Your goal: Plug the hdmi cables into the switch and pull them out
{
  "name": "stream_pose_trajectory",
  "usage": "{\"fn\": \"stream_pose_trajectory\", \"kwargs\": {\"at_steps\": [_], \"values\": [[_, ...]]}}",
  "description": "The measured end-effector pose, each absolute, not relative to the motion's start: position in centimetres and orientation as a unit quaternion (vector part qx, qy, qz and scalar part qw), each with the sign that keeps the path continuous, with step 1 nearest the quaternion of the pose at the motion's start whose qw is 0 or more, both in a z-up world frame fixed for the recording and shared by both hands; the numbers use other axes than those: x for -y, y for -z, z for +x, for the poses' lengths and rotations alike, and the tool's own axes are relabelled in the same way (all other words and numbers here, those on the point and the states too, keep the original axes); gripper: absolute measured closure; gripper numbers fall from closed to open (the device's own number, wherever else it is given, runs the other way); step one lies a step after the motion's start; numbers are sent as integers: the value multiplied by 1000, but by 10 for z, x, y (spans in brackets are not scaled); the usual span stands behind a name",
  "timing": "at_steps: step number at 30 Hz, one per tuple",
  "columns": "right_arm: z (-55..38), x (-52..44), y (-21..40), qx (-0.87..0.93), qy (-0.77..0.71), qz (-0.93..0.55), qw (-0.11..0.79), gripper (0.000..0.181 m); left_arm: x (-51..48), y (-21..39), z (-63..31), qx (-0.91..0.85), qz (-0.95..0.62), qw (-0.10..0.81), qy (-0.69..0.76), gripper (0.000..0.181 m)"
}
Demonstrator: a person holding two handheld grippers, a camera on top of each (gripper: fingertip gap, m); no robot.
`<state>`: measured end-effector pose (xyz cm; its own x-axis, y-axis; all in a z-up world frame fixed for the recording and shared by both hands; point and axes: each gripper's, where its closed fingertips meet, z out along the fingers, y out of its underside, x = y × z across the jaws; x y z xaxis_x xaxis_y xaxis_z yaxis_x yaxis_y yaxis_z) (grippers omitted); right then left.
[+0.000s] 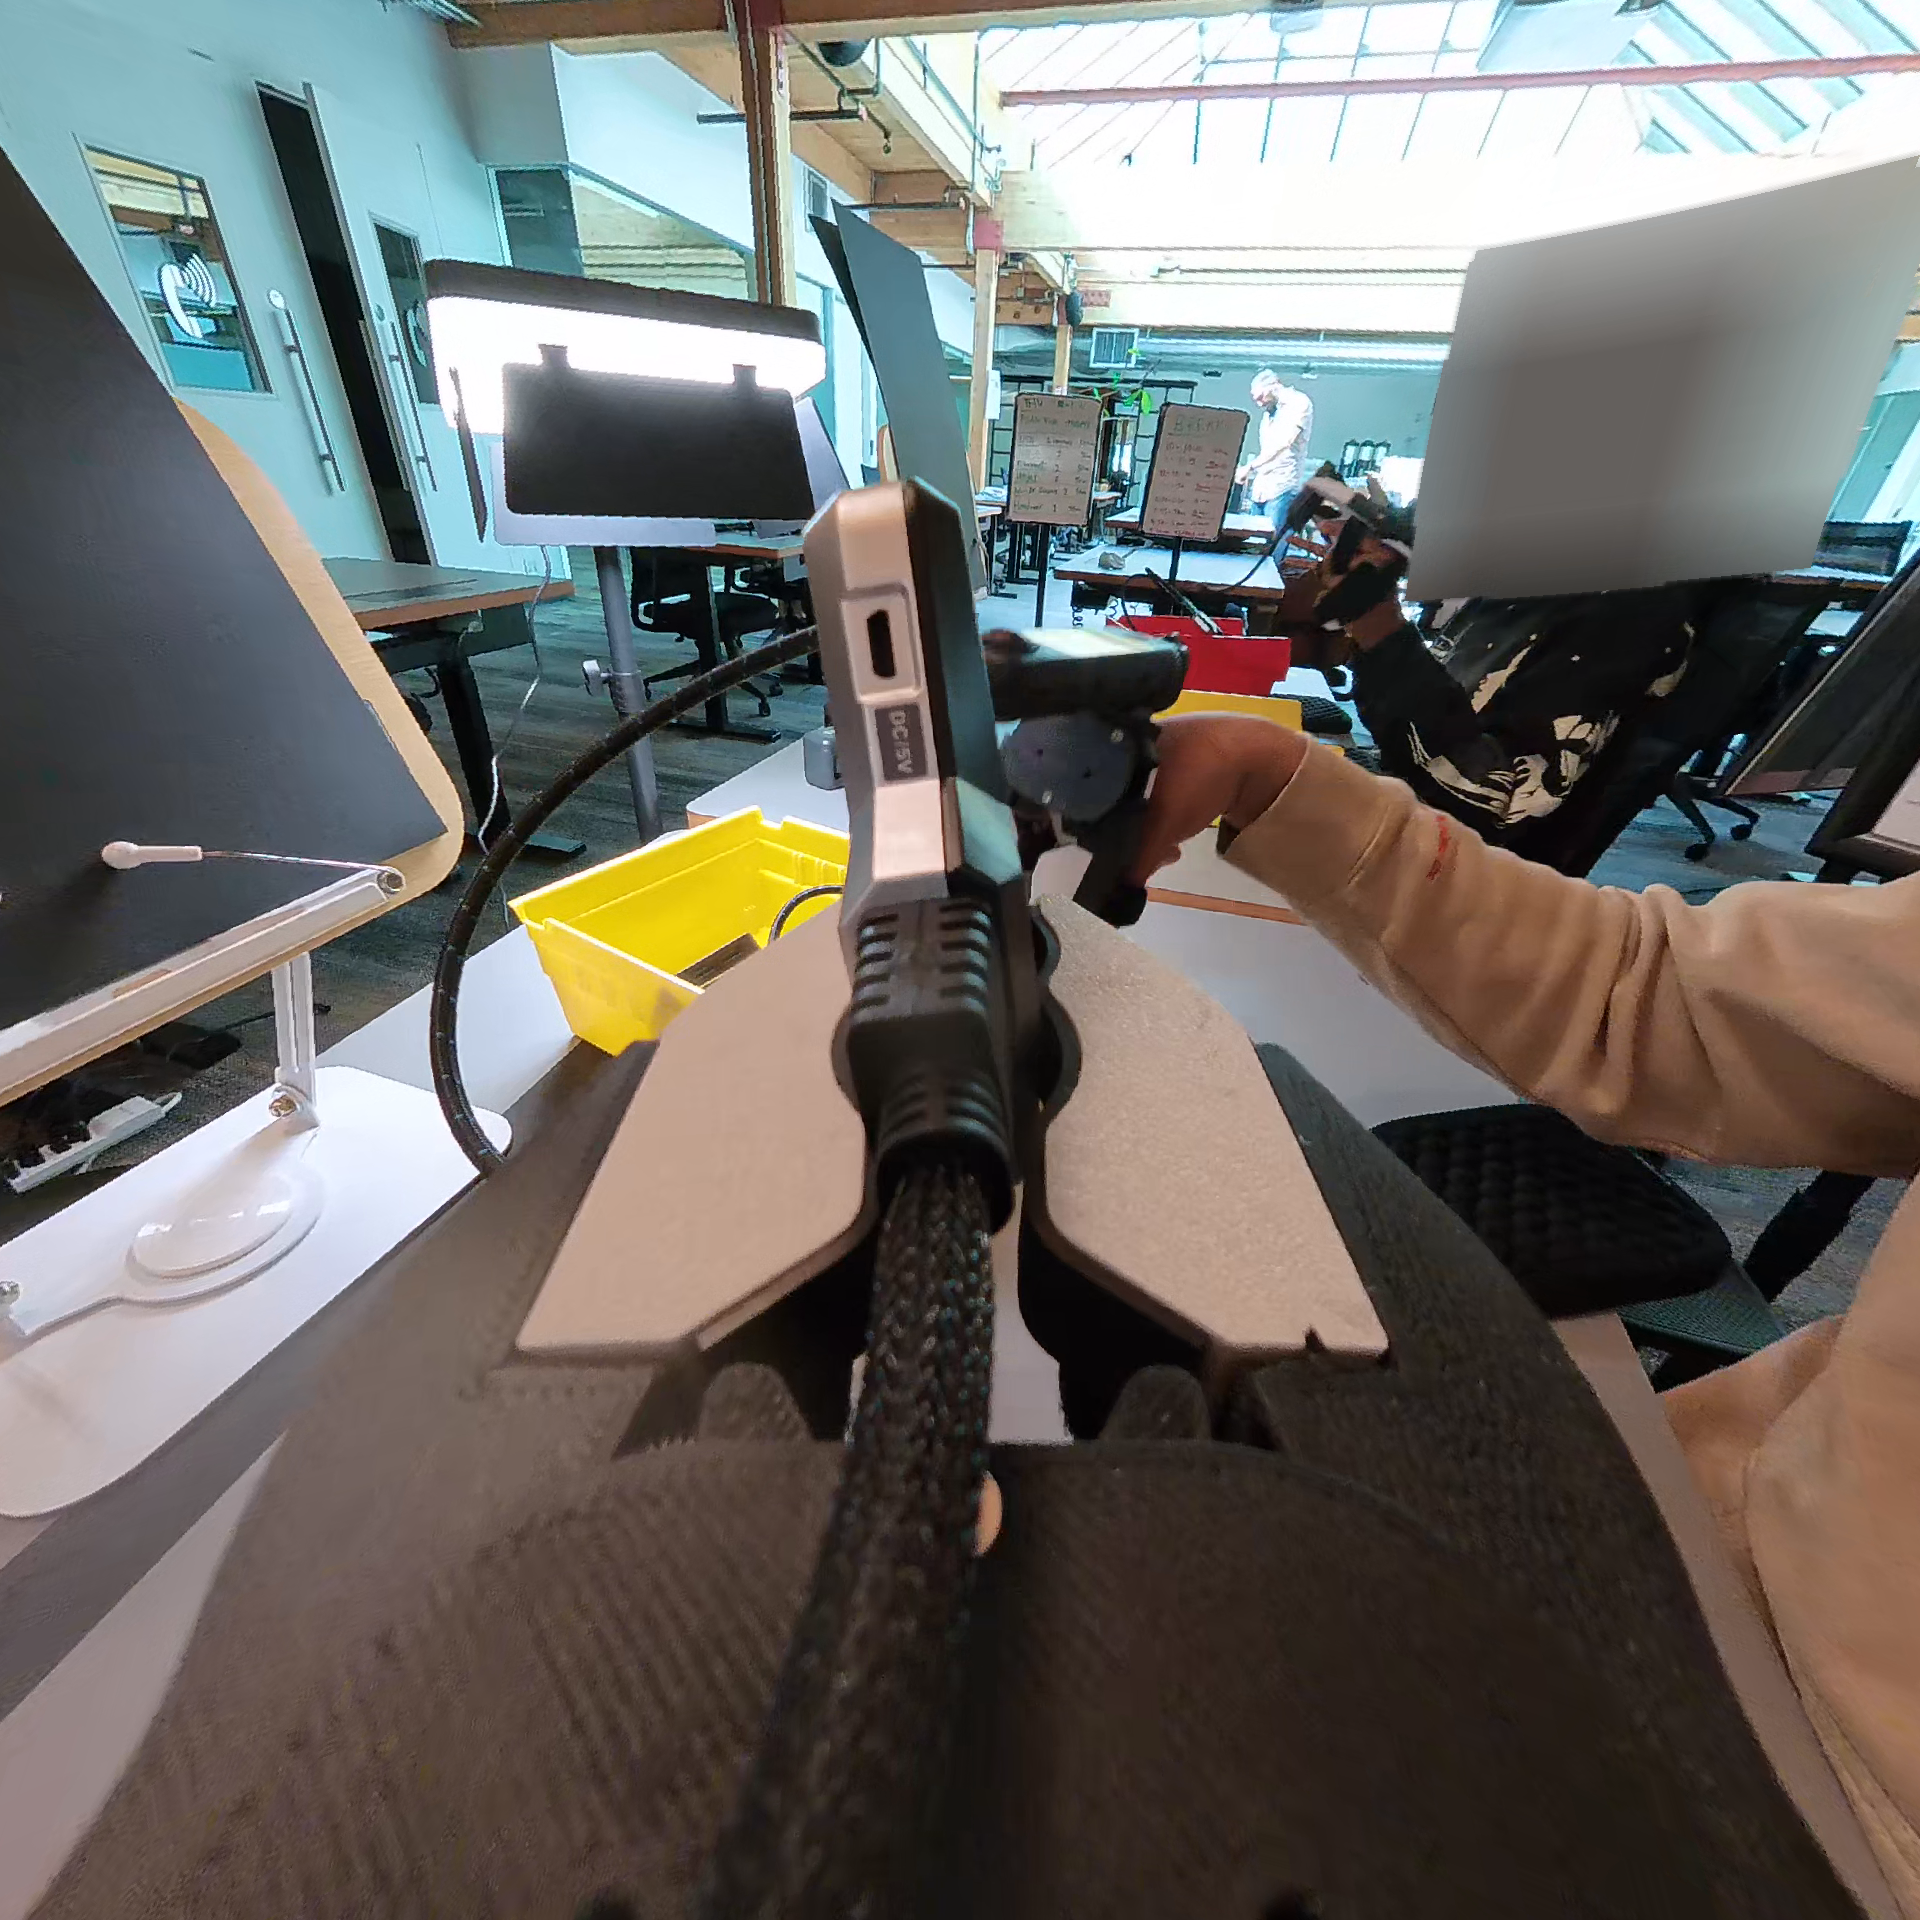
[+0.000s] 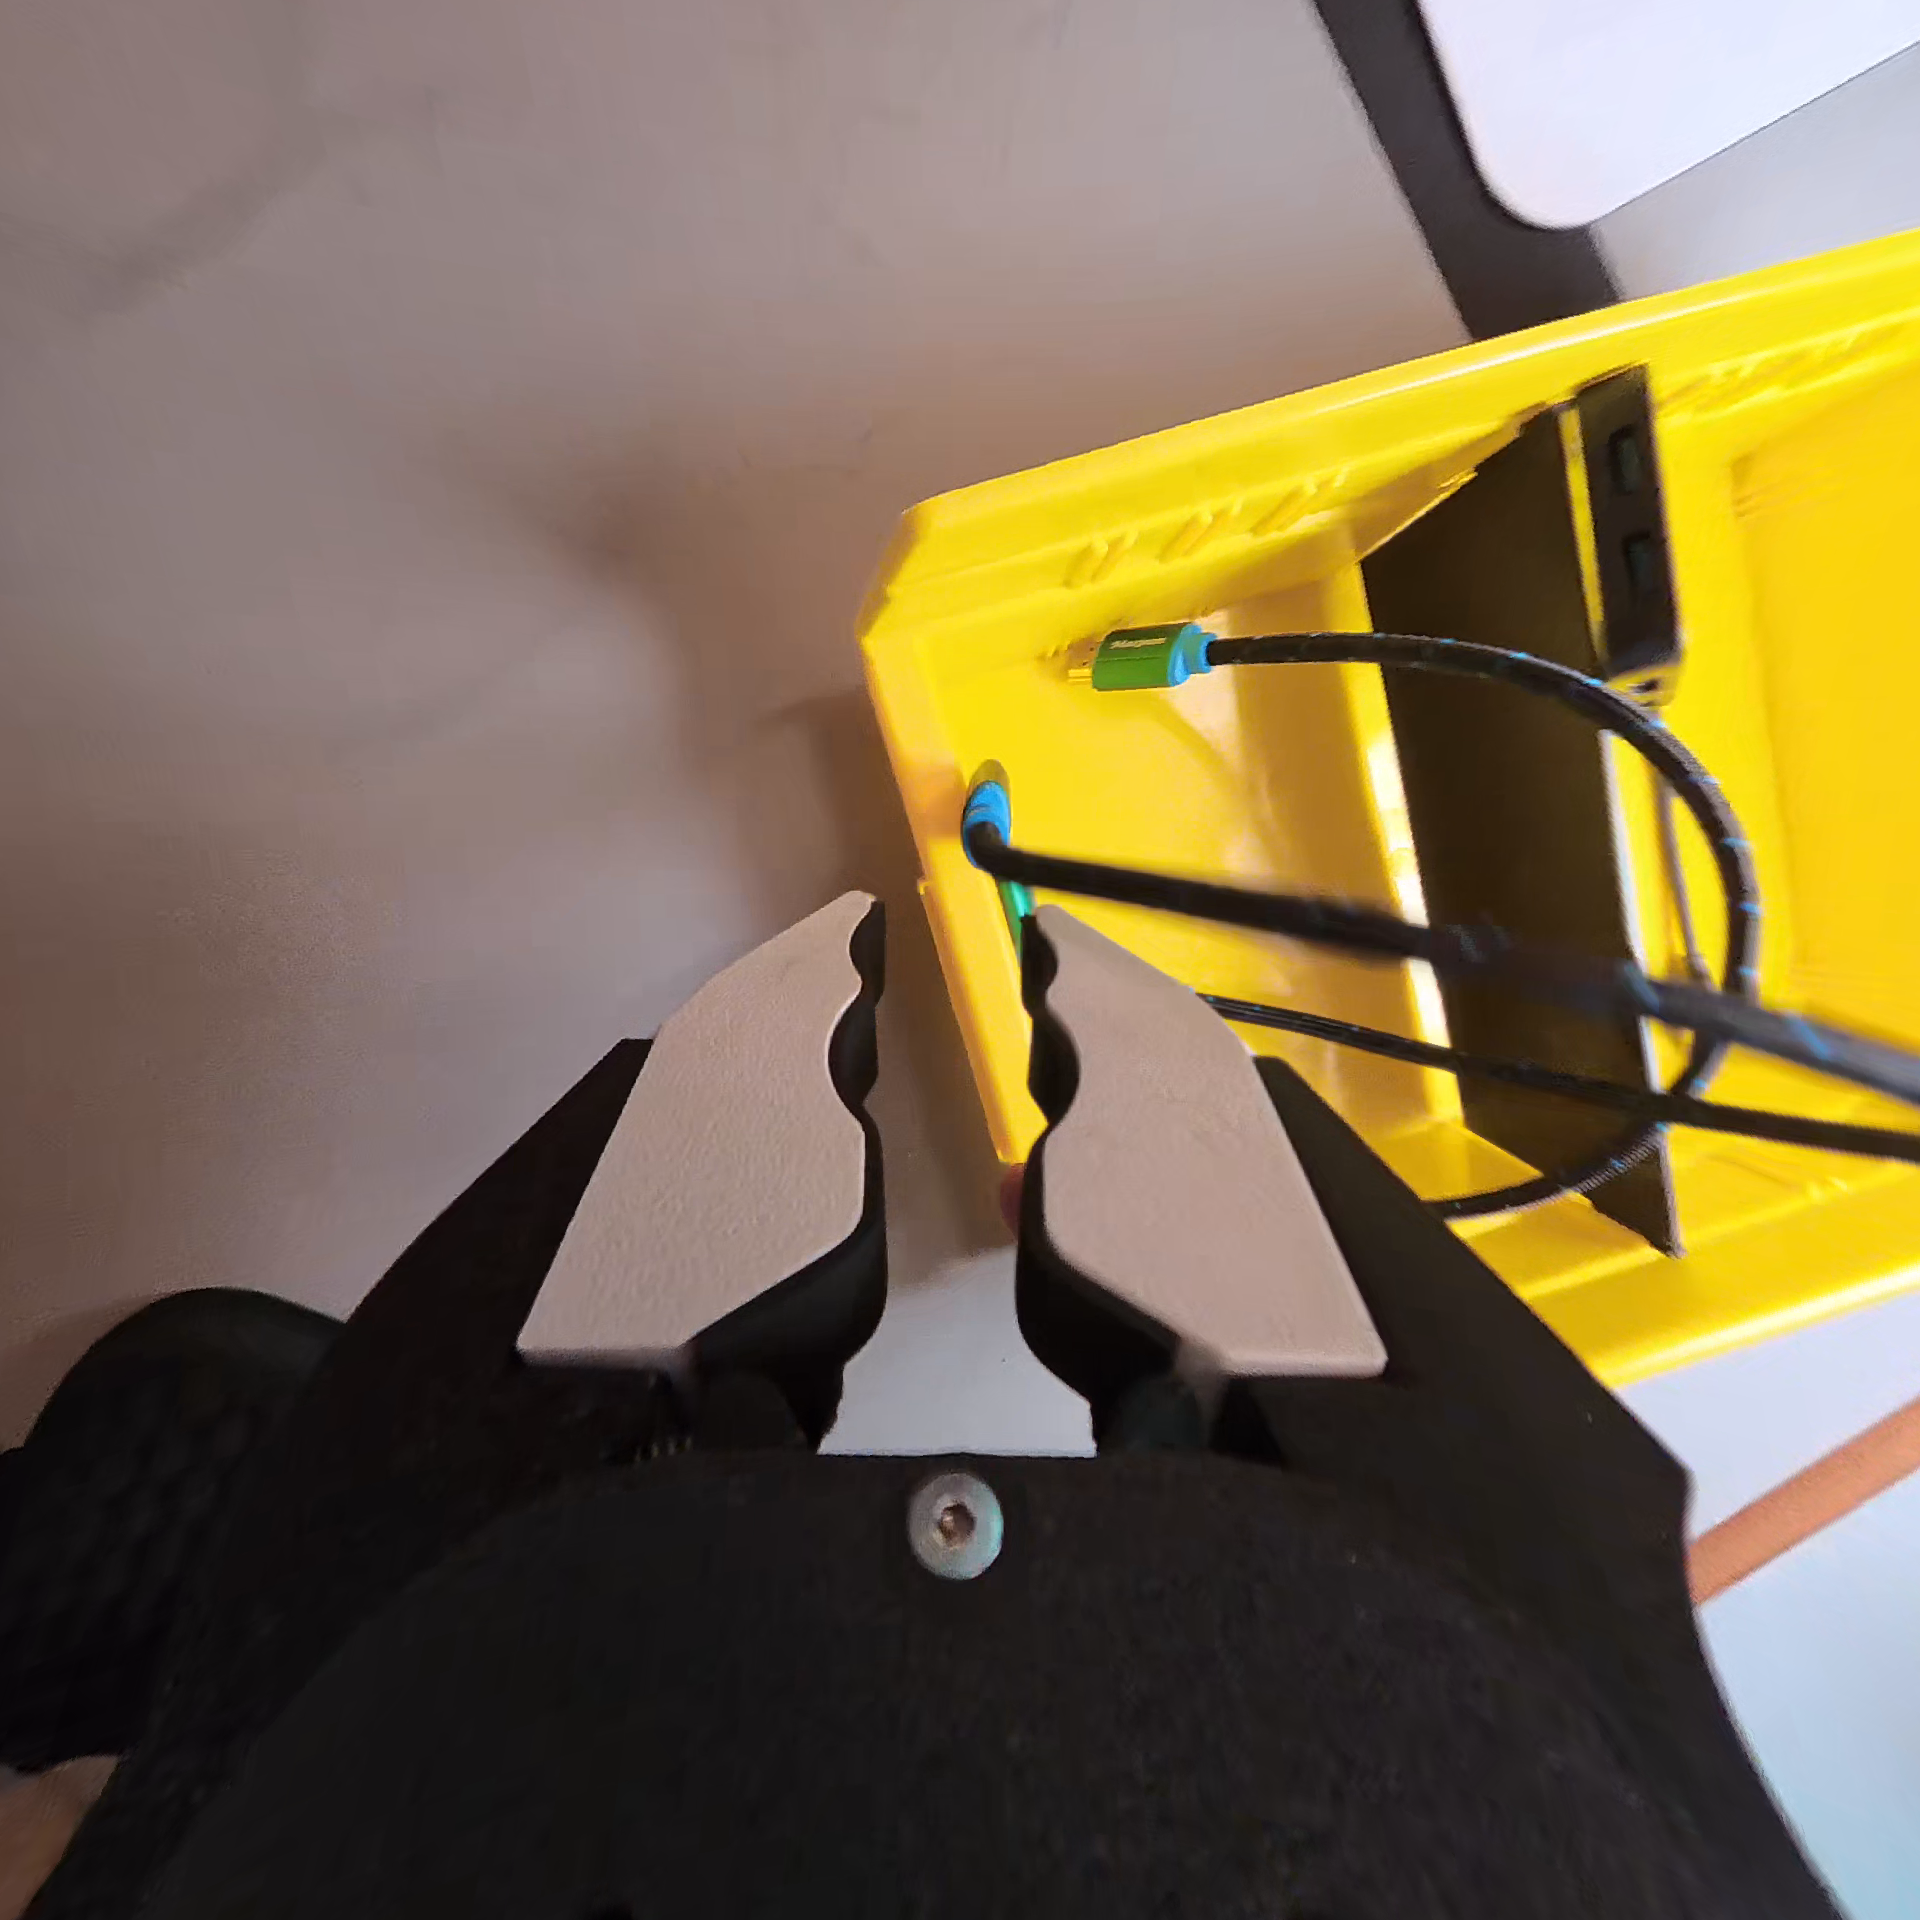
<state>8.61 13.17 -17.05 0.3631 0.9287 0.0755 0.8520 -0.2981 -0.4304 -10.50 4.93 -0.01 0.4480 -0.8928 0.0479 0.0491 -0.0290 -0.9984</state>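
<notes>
One cable plugged in, second being fetched.

Left gripper (image 1: 940, 1049) jaws clamped on black plug (image 1: 935, 1013), frame centre, seated in switch (image 1: 904, 707); right gripper (image 2: 954, 940) jaws apart over yellow bin (image 2: 1143, 520), lower centre; next, probably closing on green plug (image 2: 1141, 657).

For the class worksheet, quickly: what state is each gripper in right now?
Left gripper: shut on the black HDMI plug, which sits in the switch.
Right gripper: open, empty, at the yellow bin.

Left wrist view faces across the room, right looks closely down; both share the yellow bin (image 1: 665, 925) (image 2: 1049, 582).
</notes>
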Motion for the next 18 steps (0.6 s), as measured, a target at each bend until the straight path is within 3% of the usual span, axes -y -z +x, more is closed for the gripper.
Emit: {"fn": "stream_pose_trajectory", "kwargs": {"at_steps": [1, 11, 18], "values": [[88, -133, 162, 550, -97, -800, 219, 157, -49, 0, -105, -351, -601, 602, 391, 157], [71, -169, 129, 458, -136, -798, 367, 154, -48, -1, -105, -350, -598, 603, 396, 157], [-31, -86, 46, 501, -404, -558, 523, 157, -46, 1, -99, -353, -585, 596, 422, 157]]}}
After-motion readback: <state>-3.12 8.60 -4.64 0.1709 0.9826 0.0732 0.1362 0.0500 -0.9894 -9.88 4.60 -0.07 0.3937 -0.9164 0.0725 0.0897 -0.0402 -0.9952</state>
